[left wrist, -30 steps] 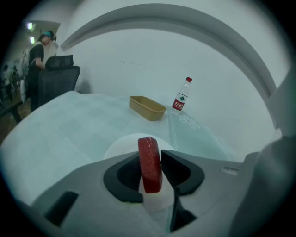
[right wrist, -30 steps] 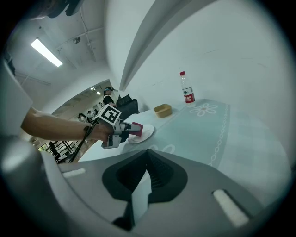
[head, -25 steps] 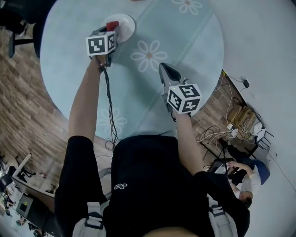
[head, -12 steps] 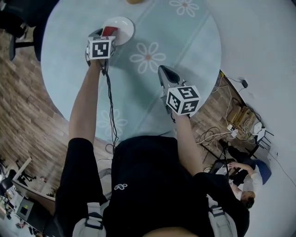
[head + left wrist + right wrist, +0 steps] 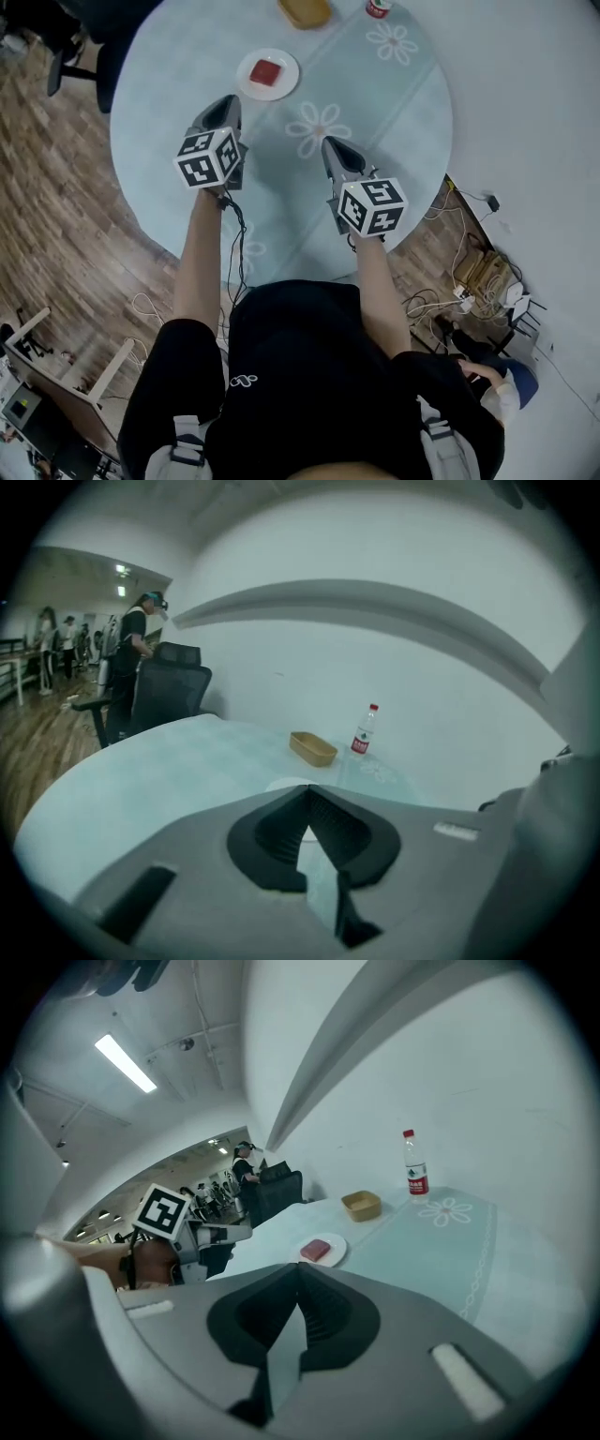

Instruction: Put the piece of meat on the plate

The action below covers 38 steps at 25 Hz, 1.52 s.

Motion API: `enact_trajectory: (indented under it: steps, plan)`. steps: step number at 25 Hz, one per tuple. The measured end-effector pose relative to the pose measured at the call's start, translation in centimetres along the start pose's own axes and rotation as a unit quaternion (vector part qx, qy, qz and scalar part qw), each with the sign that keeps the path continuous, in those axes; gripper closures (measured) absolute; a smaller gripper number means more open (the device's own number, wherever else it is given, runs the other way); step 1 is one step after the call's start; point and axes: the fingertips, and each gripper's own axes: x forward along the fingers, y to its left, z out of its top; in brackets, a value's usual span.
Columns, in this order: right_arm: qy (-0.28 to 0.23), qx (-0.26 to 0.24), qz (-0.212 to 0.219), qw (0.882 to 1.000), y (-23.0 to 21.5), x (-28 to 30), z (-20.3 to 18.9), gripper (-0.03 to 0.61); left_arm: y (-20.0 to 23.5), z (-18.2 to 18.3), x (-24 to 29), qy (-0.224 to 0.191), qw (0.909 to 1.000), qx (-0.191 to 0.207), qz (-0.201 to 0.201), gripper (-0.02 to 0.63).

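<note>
Meat (image 5: pixel 265 71) on plate (image 5: pixel 284 62) ctr, well in from tbl (image 5: pixel 375 122) edge.

left gripper (image 5: pixel 228 103) closing empty (right gripper (image 5: pixel 331 147) closed), both pointing forward.

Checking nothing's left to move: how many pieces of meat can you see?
1. The piece of meat lies on the white plate, far left on the table. Part of the near table is covered.
</note>
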Motion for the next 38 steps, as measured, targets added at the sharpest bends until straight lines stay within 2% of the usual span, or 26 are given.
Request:
enact_trajectory:
  steps: [1,4,8,12,15,19,22,25,32,35,38]
  plan:
    - [-0.003,-0.007,0.007,1.000,0.8,0.1,0.4,0.568,0.0,0.1,-1.6,-0.014,0.9998,-0.016,0.002,0.618]
    - [-0.015,-0.021,0.023,0.999,3.1,0.3,1.4,0.568,-0.7,0.6,-5.8,-0.043,0.9984,-0.035,0.001,0.618]
    - [-0.034,-0.041,0.052,0.997,6.6,-0.3,2.9,0.568,-2.4,2.0,-11.1,-0.074,0.9966,-0.024,0.025,0.617]
    - [-0.088,-0.048,0.085,0.991,9.0,-1.6,6.3,0.568,-3.1,5.2,-15.8,-0.130,0.9902,-0.024,0.045,0.617]
    - [-0.127,-0.056,0.088,0.986,9.7,-2.0,9.5,0.568,-1.8,7.4,-18.3,-0.155,0.9843,-0.021,0.081,0.617]
    - [-0.155,-0.096,0.082,0.980,10.3,-3.3,12.3,0.568,-3.2,8.9,-20.3,-0.174,0.9800,0.018,0.094,0.617]
    - [-0.151,-0.116,0.077,0.979,10.7,-4.5,12.4,0.568,-4.8,9.5,-20.9,-0.181,0.9772,0.045,0.101,0.615]
    - [-0.142,-0.120,0.073,0.980,10.7,-4.6,11.8,0.568,-6.0,9.8,-20.4,-0.180,0.9778,0.058,0.090,0.615]
    - [-0.129,-0.129,0.072,0.981,10.3,-4.5,10.4,0.568,-8.2,8.5,-18.7,-0.163,0.9808,0.080,0.072,0.615]
    - [-0.121,-0.128,0.070,0.982,10.2,-3.9,9.8,0.568,-8.5,8.3,-18.4,-0.151,0.9802,0.104,0.074,0.615]
    - [-0.117,-0.130,0.070,0.982,10.5,-3.9,9.4,0.568,-8.6,7.9,-18.6,-0.145,0.9804,0.110,0.075,0.615]
